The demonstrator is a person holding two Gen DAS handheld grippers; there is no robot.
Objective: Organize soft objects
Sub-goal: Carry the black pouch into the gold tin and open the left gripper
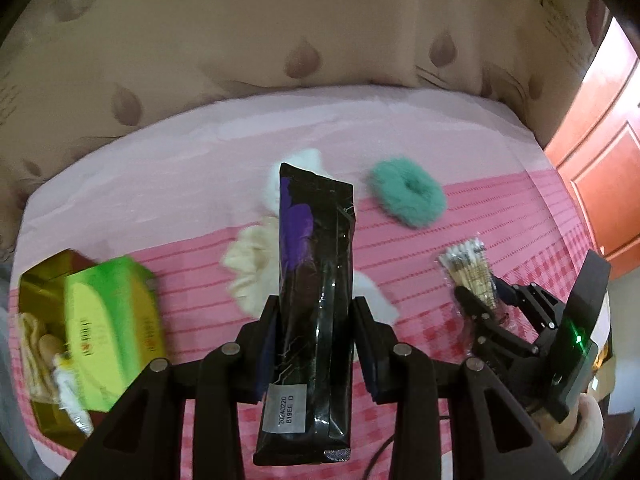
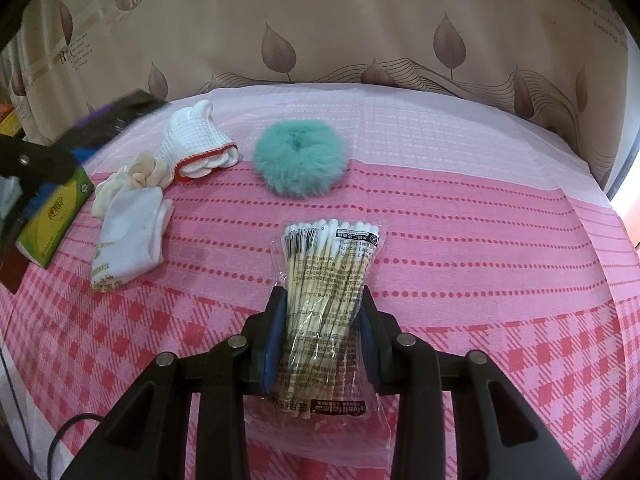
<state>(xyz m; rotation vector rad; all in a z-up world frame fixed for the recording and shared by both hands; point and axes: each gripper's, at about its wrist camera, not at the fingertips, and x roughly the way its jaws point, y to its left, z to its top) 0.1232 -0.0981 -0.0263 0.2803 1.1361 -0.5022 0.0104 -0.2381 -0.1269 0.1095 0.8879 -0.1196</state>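
My left gripper (image 1: 314, 308) is shut on a long black and purple packet (image 1: 314, 280), held above the pink cloth. My right gripper (image 2: 324, 308) is shut on a clear bag of cotton swabs (image 2: 330, 276), low over the cloth; it also shows in the left wrist view (image 1: 476, 276). A teal fluffy scrunchie (image 2: 300, 160) lies ahead of the right gripper, also in the left wrist view (image 1: 408, 194). A white knitted glove (image 2: 196, 144), a cream scrunchie (image 2: 128, 180) and a white folded sock (image 2: 132, 236) lie at the left.
A green and yellow box (image 1: 112, 332) sits at the left edge of the table, with a gold box (image 1: 44, 280) holding cloth items behind it. A leaf-patterned curtain (image 2: 360, 20) hangs behind the table. An orange door (image 1: 600, 168) is at the right.
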